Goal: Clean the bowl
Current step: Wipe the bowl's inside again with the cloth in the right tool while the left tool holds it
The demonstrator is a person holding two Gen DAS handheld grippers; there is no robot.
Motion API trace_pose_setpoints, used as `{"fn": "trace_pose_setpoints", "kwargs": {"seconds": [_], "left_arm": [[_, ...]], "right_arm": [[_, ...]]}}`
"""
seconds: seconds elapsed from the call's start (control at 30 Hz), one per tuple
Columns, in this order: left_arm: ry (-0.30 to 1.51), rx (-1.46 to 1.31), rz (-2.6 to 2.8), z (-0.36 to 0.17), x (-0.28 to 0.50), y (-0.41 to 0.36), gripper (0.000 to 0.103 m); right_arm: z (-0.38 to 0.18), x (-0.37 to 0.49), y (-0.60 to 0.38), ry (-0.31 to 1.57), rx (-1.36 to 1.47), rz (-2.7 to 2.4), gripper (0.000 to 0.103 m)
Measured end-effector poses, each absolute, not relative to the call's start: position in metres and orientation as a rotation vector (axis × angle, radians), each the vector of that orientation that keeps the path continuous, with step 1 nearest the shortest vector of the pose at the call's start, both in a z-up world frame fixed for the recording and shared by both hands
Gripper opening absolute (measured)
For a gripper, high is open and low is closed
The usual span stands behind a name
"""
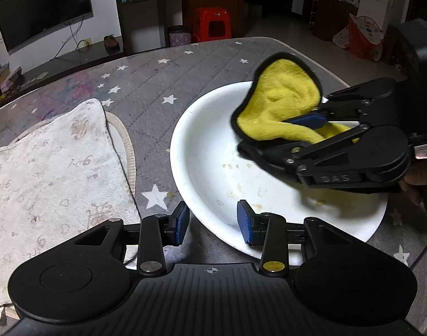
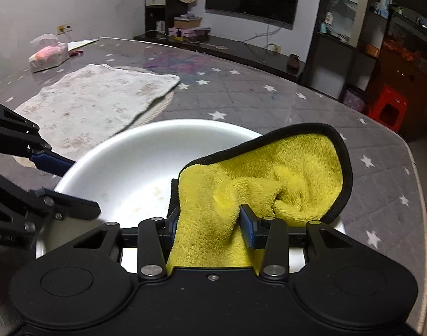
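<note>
Table (image 2: 269, 103) w/ grey quilted star-print cover under a glossy clear sheet. Directly on it: white bowl (image 2: 135, 145) approx centre in right wrist view; pale patterned towel (image 2: 101, 100) at 10 o'clock from bowl, its corner just beside the rim; tissue pack (image 2: 46, 54) further out at 10–11 o'clock, near table's far edge, w/ a paper sheet (image 2: 80, 44) beside it.

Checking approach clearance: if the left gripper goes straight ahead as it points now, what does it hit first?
Most likely the near rim of the white bowl, which sits between the open fingers of the left gripper. Whether the rim is already touching is unclear. Further on: the yellow cloth held by the right gripper.
</note>
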State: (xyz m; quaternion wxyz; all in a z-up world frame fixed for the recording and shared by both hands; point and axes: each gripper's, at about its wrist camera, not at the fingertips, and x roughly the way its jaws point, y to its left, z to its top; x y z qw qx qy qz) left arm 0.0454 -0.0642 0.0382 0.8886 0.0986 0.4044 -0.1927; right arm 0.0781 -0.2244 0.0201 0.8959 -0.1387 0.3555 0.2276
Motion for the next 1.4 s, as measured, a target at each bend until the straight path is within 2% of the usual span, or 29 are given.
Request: {"fn": "trace_pose_setpoints", "kwargs": {"seconds": [0.8, 1.4], "left_arm": [[0.846, 0.208, -0.391, 0.035, 0.048, -0.068, 0.039], [0.854, 0.178, -0.404, 0.033, 0.05, -0.063, 0.039]], "right_arm": [[0.025, 0.032, -0.221, 0.778, -0.311, 0.538, 0.044], [0.023, 0.067, -0.198, 0.745, -0.303, 0.567, 0.044]]}}
